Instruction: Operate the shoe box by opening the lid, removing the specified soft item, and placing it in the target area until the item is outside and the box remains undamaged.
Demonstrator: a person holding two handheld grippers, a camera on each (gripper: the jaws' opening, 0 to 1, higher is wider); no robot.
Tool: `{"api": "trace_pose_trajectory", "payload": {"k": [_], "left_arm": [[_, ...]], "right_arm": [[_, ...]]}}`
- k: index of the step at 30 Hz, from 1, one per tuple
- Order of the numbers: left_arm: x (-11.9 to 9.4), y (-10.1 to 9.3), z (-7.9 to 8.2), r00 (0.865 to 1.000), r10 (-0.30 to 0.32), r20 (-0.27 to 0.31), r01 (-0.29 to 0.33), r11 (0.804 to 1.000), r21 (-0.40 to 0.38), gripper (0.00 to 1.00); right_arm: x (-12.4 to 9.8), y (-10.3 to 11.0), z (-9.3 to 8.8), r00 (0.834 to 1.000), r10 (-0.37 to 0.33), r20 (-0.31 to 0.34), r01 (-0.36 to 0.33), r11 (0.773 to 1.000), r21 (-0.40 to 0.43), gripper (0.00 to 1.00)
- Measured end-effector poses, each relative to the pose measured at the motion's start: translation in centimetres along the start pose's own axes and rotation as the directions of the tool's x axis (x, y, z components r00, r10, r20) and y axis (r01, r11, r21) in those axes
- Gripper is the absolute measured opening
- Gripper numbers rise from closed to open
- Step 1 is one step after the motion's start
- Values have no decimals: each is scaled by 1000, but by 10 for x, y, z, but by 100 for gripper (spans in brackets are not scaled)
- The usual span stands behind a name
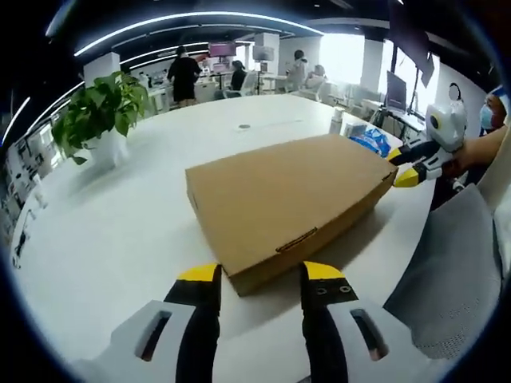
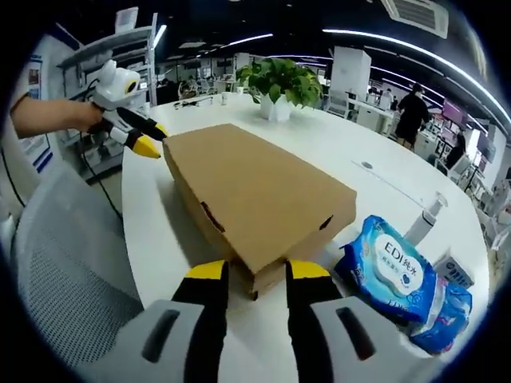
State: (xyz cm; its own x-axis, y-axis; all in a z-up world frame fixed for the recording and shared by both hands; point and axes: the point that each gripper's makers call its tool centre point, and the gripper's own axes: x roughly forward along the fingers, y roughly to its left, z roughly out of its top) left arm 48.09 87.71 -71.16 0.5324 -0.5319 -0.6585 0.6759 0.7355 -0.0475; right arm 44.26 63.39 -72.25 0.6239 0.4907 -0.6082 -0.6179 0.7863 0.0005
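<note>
On the white table the closed cardboard shoe box lies flat, lid down. Left gripper and right gripper, jaws apart, flank opposite ends, seemingly to steady it for opening.

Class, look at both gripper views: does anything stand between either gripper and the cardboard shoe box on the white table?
Nothing visible does. The left gripper sits open right at one end of the closed shoe box, and the right gripper sits open at the opposite end. The blue wipes packs lie beside the box, off to the side.
</note>
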Motion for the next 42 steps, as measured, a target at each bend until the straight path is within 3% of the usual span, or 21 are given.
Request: {"api": "trace_pose_trajectory", "payload": {"k": [8,42], "left_arm": [[3,10,0,1000,16,0,-16,999,-45,31],[53,41,48,1000,1,-7,-1,998,-66,30]], "right_arm": [[2,-1,-2,1000,0,-3,0,1000,3,25],[43,-72,30,998,-31,-54,29,999,-30,26]]}}
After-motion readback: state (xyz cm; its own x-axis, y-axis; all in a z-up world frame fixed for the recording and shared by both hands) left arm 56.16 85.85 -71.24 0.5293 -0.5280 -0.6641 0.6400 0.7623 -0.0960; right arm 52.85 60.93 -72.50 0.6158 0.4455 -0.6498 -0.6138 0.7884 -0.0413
